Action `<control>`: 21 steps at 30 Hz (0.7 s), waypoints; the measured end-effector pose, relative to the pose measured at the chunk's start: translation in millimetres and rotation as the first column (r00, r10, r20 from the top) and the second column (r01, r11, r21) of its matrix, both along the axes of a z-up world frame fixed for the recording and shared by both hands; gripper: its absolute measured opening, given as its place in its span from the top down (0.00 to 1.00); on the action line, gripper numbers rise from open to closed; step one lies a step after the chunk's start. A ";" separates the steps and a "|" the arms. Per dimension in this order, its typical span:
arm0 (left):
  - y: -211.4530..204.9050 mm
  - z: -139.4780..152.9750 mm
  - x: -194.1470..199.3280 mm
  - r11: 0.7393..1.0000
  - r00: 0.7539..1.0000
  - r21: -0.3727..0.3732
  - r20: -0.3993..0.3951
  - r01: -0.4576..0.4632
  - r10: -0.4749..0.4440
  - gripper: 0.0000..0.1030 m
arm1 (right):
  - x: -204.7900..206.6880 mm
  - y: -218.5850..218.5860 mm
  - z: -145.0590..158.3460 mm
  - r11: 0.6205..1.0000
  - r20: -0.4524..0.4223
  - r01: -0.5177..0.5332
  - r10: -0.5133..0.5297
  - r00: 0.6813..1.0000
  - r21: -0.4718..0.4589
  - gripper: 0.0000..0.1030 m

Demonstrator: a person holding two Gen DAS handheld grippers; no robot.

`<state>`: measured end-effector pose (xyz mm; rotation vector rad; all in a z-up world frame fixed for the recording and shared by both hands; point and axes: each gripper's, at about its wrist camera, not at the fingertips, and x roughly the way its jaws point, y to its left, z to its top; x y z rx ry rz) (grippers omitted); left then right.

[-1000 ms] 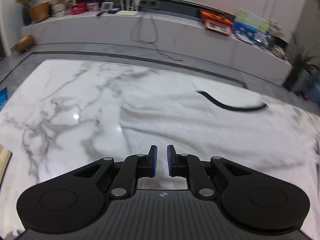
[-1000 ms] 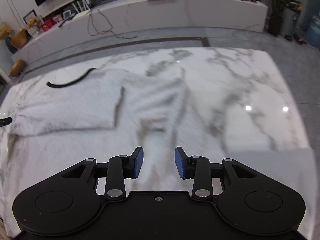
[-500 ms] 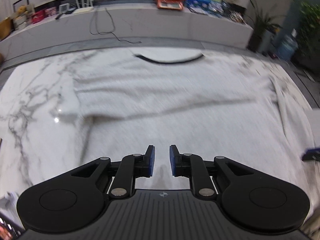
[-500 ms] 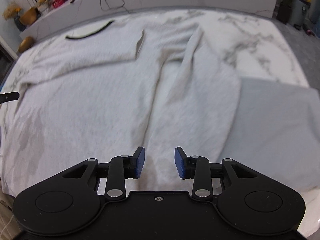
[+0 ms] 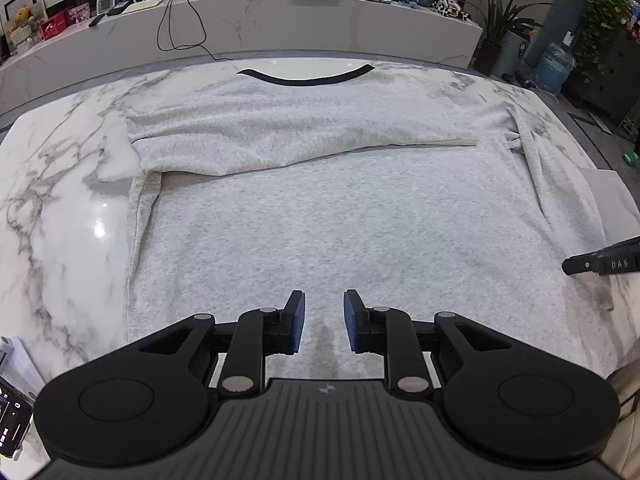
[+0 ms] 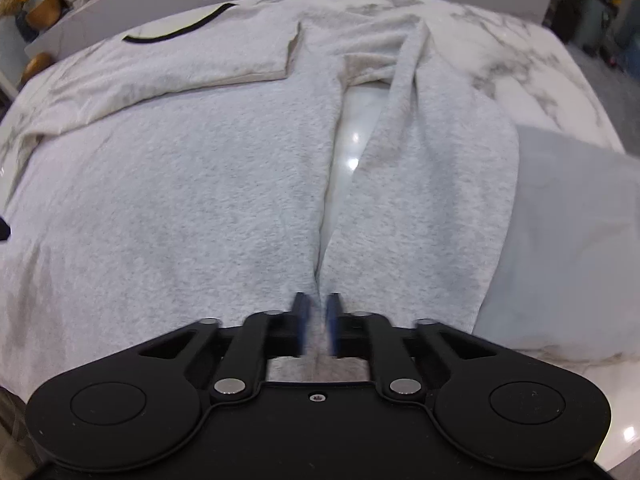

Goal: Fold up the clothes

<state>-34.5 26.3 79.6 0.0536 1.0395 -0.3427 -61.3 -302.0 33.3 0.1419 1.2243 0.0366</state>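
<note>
A light grey sweatshirt point(image 5: 340, 208) with a black collar point(image 5: 304, 78) lies flat on the marble table point(image 5: 60, 208). One sleeve point(image 5: 304, 140) is folded across its chest. The other sleeve point(image 6: 420, 184) lies beside the body on the right. My left gripper point(image 5: 324, 322) is open and empty over the near hem. My right gripper point(image 6: 317, 326) has its blue pads blurred and close together around the cloth at the near hem, where the body and the sleeve meet. The right gripper's tip also shows in the left wrist view point(image 5: 600, 262).
A grey cloth or mat point(image 6: 568, 248) lies on the table right of the sweatshirt. A long white counter point(image 5: 240, 28) with boxes, cables and plants stands behind the table. A phone-like device point(image 5: 12, 420) lies at the near left corner.
Both views swung from the table's far side onto the sweatshirt and came down to its near hem. The left jaws opened wider. The right jaws narrowed onto the hem cloth.
</note>
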 end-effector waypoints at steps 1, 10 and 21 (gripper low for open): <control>-0.1 0.5 -0.6 1.000 1.000 -0.001 0.001 0.001 -0.001 0.80 | -0.1 -5.7 1.3 1.000 -0.003 0.017 -0.017 1.000 0.020 0.98; -5.4 -17.8 -0.2 0.999 0.999 0.025 -0.040 0.024 -0.023 0.80 | 5.4 -34.6 18.1 0.992 0.031 0.101 -0.104 0.994 0.081 0.93; -3.5 -21.1 -0.5 1.000 0.998 0.019 -0.057 0.023 -0.021 0.80 | 23.5 -4.4 -2.1 0.997 0.005 0.074 -0.074 0.997 -0.017 0.86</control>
